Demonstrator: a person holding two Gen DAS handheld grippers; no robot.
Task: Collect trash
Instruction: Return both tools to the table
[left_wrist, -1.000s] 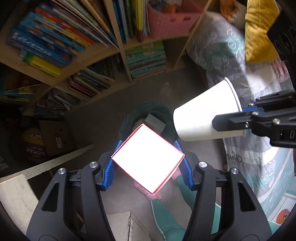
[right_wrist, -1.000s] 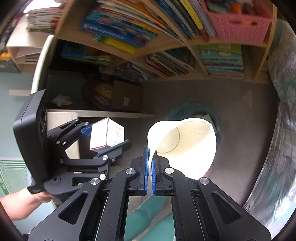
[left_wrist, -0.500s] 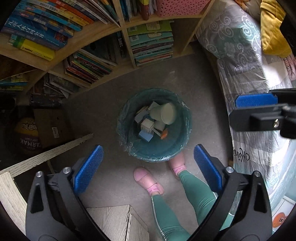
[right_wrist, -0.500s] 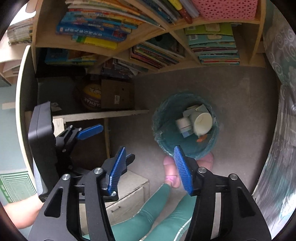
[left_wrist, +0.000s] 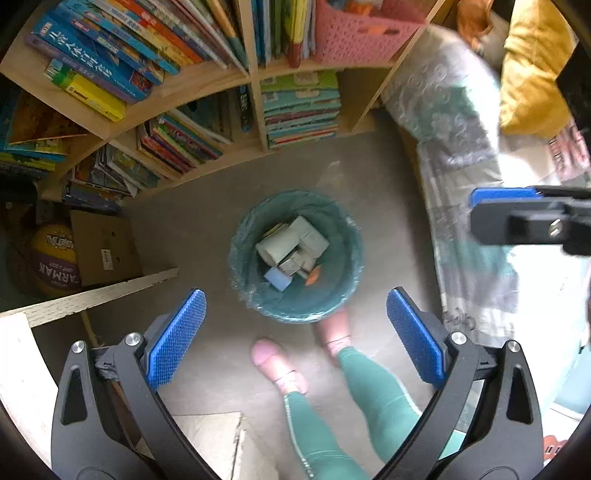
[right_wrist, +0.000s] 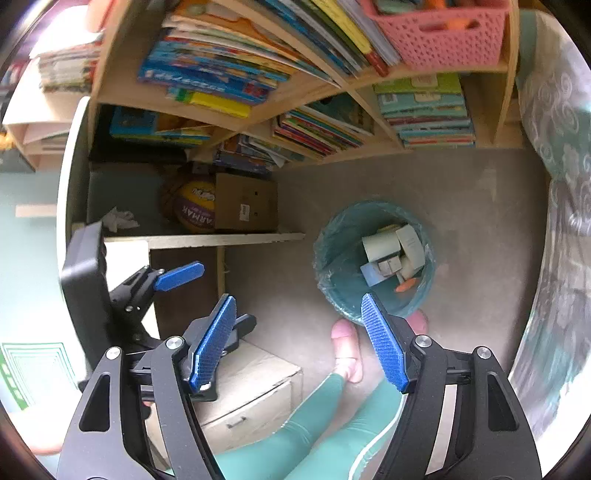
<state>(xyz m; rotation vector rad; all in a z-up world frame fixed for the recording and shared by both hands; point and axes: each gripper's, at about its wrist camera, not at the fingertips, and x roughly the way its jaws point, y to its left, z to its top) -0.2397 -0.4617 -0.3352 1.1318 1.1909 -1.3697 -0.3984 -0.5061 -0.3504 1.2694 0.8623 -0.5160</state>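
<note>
Grey floor (left_wrist: 207, 221) carries a lined bin (left_wrist: 347, 284) (trash inside).

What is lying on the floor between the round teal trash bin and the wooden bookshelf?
Nothing: in the left wrist view, the grey floor between the round teal trash bin and the wooden bookshelf is bare.

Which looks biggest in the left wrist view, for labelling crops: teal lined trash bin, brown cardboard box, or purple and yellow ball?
1. teal lined trash bin
2. brown cardboard box
3. purple and yellow ball, partly hidden and distorted near the edge, so unsure.
</note>
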